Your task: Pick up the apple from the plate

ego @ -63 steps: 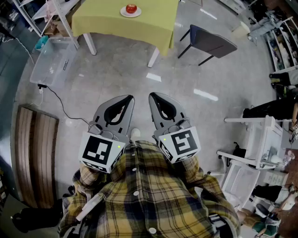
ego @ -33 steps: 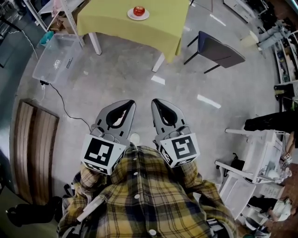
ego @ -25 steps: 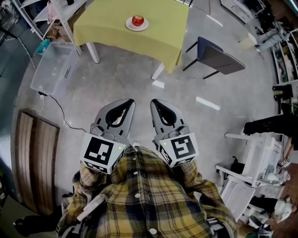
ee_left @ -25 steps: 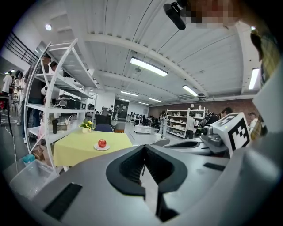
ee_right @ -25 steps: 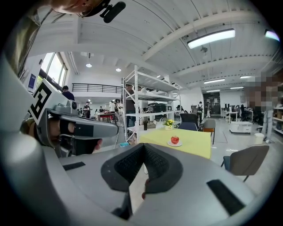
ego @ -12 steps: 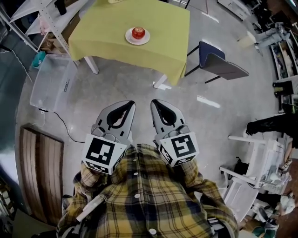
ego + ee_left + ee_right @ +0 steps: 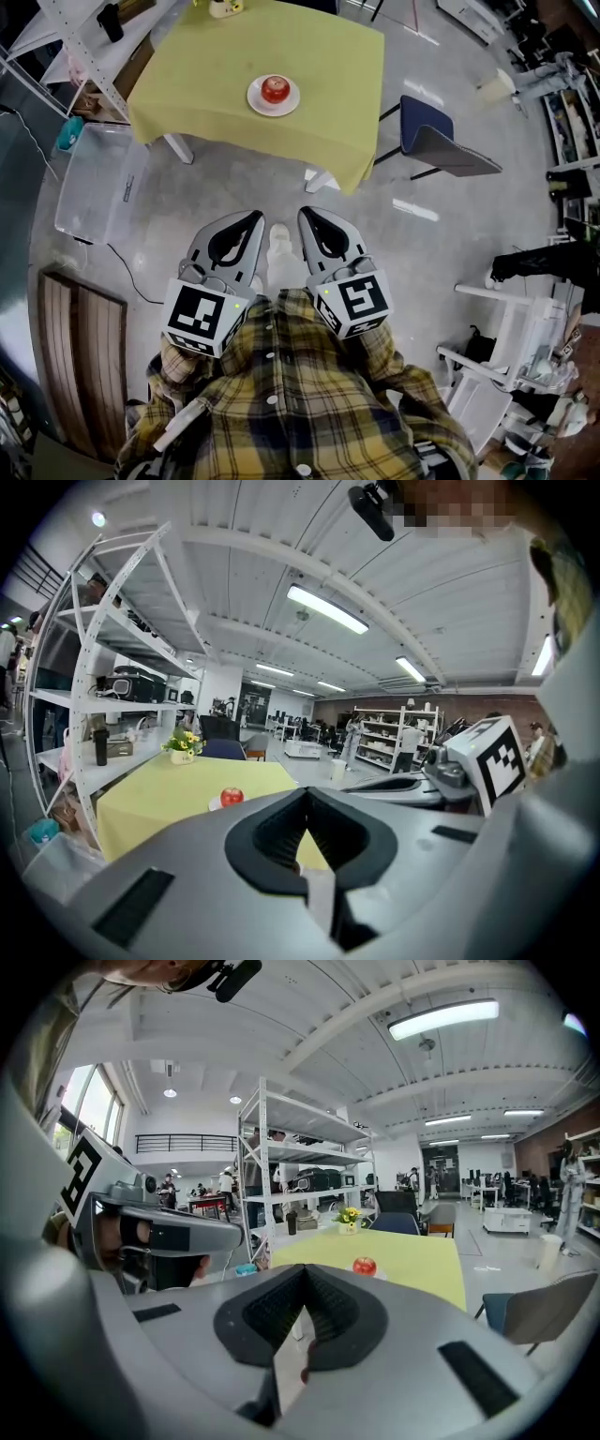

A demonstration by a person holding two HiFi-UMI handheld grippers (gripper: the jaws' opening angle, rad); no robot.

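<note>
A red apple sits on a small white plate in the middle of a yellow-green table, a few steps ahead of me. My left gripper and right gripper are held side by side in front of my chest, above the floor and short of the table's near edge. Both are shut with nothing between the jaws. The left gripper view shows the apple small beyond the closed tips. In the right gripper view the apple lies ahead and slightly right of the tips.
A dark chair stands right of the table. A clear plastic bin and a metal shelf rack are at its left. A flower pot sits at the table's far edge. A wooden bench lies at my left, white racks at my right.
The table with the apple has come nearer and lower in the head view as I walk toward it. Both grippers keep their pose in front of me, still shut.
</note>
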